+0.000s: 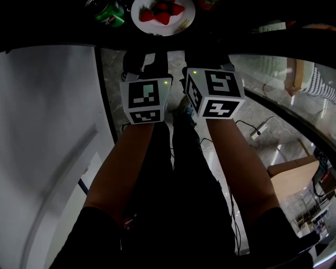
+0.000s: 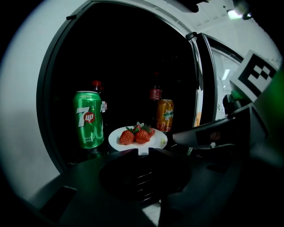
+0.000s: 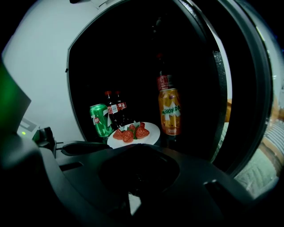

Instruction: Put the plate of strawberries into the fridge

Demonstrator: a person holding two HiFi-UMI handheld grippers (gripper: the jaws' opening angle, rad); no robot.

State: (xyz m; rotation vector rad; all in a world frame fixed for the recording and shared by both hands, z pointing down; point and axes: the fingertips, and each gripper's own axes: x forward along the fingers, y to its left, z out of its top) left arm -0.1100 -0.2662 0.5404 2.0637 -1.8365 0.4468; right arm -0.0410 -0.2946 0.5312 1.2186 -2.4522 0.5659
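Observation:
The white plate [image 1: 181, 23] with strawberries [image 1: 161, 13] stands on the dark fridge shelf, between a green 7up can [image 2: 88, 119] and an orange Mirinda can [image 2: 165, 115]. Both gripper views show the plate [image 2: 157, 141] [image 3: 151, 131] just beyond the jaw tips, resting flat. My left gripper [image 2: 142, 153] is shut and empty, its tips close to the plate's near rim but apart from it. My right gripper [image 3: 137, 150] is also shut and empty, a little further back. In the head view both marker cubes sit side by side below the shelf.
Cola bottles [image 3: 114, 111] stand behind the cans. The open fridge door [image 2: 204, 88] is at the right and a white panel [image 1: 47, 131] at the left. Below me are a marbled floor, a cable with a plug [image 1: 257, 131] and a cardboard box [image 1: 294, 178].

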